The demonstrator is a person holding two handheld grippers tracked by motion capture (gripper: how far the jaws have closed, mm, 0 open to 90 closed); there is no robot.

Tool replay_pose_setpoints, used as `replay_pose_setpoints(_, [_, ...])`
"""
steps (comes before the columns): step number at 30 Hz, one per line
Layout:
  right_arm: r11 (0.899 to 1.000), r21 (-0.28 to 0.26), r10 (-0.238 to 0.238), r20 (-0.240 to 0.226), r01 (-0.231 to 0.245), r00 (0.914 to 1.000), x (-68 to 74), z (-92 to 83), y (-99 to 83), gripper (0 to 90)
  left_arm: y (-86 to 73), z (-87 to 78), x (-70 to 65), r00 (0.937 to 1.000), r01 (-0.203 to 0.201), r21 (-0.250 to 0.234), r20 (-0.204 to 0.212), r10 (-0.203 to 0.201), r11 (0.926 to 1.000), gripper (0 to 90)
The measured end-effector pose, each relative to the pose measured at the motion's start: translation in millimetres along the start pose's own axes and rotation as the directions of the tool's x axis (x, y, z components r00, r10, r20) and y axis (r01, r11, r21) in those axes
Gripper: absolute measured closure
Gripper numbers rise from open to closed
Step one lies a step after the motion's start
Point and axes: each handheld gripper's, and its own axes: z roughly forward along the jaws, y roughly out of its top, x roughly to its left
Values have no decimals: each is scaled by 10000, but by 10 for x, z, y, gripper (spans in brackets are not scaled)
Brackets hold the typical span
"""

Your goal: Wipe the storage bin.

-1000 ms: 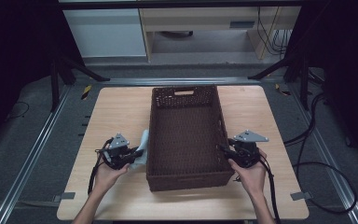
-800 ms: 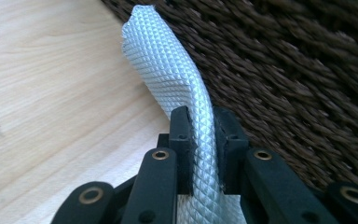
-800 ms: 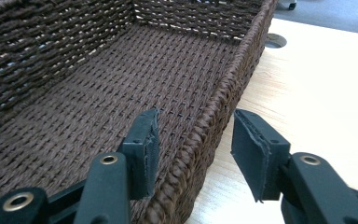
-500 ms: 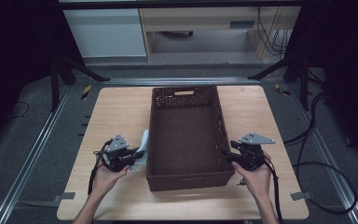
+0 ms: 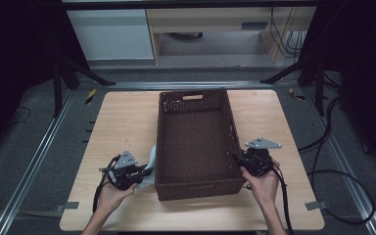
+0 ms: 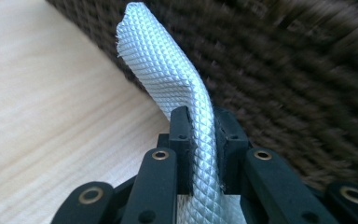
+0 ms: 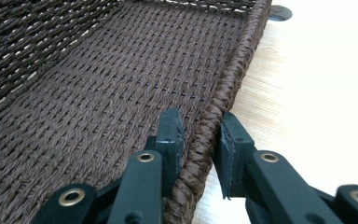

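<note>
i have the left tool pinching a folded white cloth, its pads pressed on the strip, which rises out of the jaws and bends over toward the basket. the cloth sits just outside the basket's left wall, near the front corner, touching or nearly touching the weave; i can't tell which. my right tool straddles the basket's right rim, one jaw inside and one outside. those jaws have just been closing with the rim between them, but the outer pad looks a shade off the weave, so i read it as not yet gripping. what the next move turns on, as i judge it: the basket lies to the right of the cloth, its long axis running away from me across the table, and the left hand is the nearer one. so the cloth would have to rise over that left wall and go rightward into the basket.
</note>
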Motion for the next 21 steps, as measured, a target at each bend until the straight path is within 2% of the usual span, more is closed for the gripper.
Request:
replay_pose_setpoints(2, [10000,-18,16,56,-16,10000,1,-1,-1,737,-15,63,17,9998,162,213,91,-164,9996,788])
replay_pose_setpoints(4, [10000,-26,67,59,-66,10000,-1,-4,-1,734,-21,97,12,9998,143,383,101,-147,9992,788])
replay_pose_setpoints(7, [10000,-66,36,-32,-36,10000,-9,-5,-6,710,-18,80,-3,9999,113,361,59,-115,9993,788])
replay_pose_setpoints(9, [9999,-143,-93,-104,91,9999,-20,-17,-6,663,2,20,-2,9998,196,74,62,-197,9998,788])
replay_pose_setpoints(12, [9984,-540,-178,-220,166,9996,-45,-88,9,585,59,-122,-28,10000,45,-529,64,-42,9986,788])
replay_pose_setpoints(14, [9966,-818,-164,-386,132,9991,-66,-158,21,571,100,-235,-59,10000,-62,-1026,70,70,9947,788])
replay_pose_setpoints(16, [9961,-874,-169,-410,133,9990,-83,-197,16,573,127,-336,-93,9998,-165,-1445,96,180,9894,787])
replay_pose_setpoints(19, [9983,-558,-223,-542,193,9983,-92,-170,-22,573,133,-426,-144,9989,-440,-1630,94,461,9856,788])
replay_pose_setpoints(21, [9992,-369,-180,-691,155,9974,-81,-134,-33,579,114,-423,-162,9986,-502,-1490,70,519,9876,787])
